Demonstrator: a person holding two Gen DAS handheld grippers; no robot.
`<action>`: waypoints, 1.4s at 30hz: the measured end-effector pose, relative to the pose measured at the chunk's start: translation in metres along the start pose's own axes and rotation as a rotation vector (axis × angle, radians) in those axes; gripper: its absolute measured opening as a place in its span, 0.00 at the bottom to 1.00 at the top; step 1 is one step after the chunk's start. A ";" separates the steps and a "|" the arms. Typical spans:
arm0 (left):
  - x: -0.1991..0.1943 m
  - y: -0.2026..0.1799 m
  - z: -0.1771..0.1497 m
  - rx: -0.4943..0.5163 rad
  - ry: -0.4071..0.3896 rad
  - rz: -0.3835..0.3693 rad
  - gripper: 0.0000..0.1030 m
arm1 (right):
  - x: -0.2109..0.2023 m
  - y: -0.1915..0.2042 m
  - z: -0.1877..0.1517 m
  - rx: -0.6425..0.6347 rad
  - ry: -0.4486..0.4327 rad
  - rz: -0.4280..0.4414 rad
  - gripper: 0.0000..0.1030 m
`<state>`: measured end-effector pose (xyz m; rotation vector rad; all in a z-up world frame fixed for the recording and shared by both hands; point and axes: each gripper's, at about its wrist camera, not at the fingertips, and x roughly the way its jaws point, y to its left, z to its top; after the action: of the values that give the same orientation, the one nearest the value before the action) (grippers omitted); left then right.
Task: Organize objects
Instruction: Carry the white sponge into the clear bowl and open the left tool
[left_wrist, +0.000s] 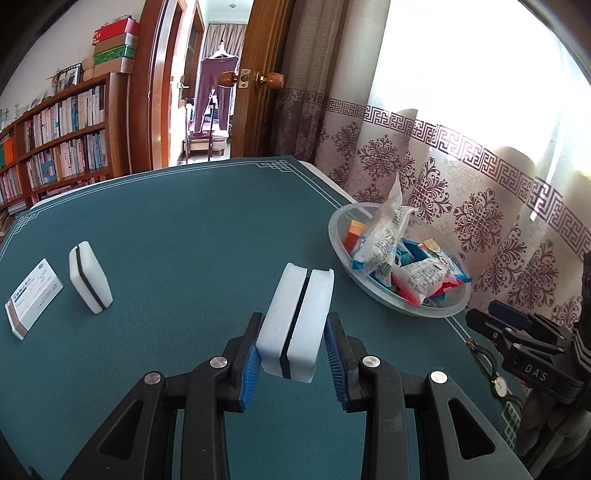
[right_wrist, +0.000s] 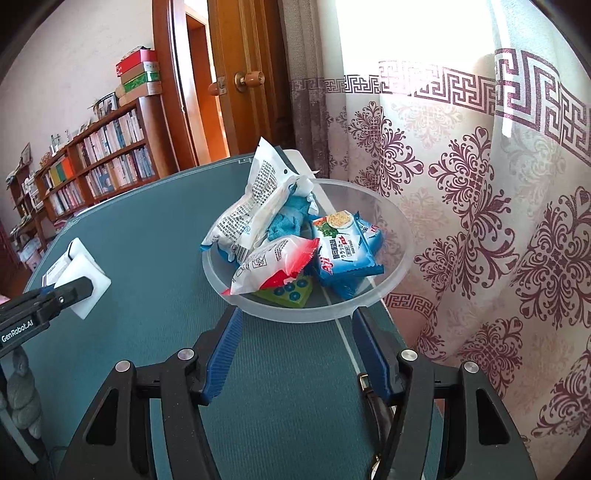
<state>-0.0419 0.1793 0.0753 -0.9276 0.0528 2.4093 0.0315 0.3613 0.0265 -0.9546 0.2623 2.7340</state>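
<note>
White sponge (left_wrist: 295, 325) between left tongs (left_wrist: 293, 363)

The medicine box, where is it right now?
In the left wrist view, the medicine box lies flat on the green mat's far left, beside the standing white sponge.

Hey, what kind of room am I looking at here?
Probably a home study or living room: a wooden bookcase packed with books, a patterned window curtain, and a green-covered table holding a clear plastic bowl of snack packets.
</note>
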 end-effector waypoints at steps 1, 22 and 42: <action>0.002 -0.007 0.003 0.015 0.001 -0.007 0.34 | 0.000 -0.002 -0.001 0.002 0.002 0.005 0.61; 0.063 -0.113 0.048 0.207 0.026 -0.103 0.34 | 0.000 -0.043 -0.008 0.098 0.014 0.052 0.61; 0.080 -0.118 0.056 0.172 0.012 -0.099 0.66 | 0.003 -0.049 -0.006 0.121 0.019 0.053 0.61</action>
<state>-0.0643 0.3306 0.0860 -0.8455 0.2105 2.2684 0.0463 0.4070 0.0151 -0.9542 0.4569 2.7219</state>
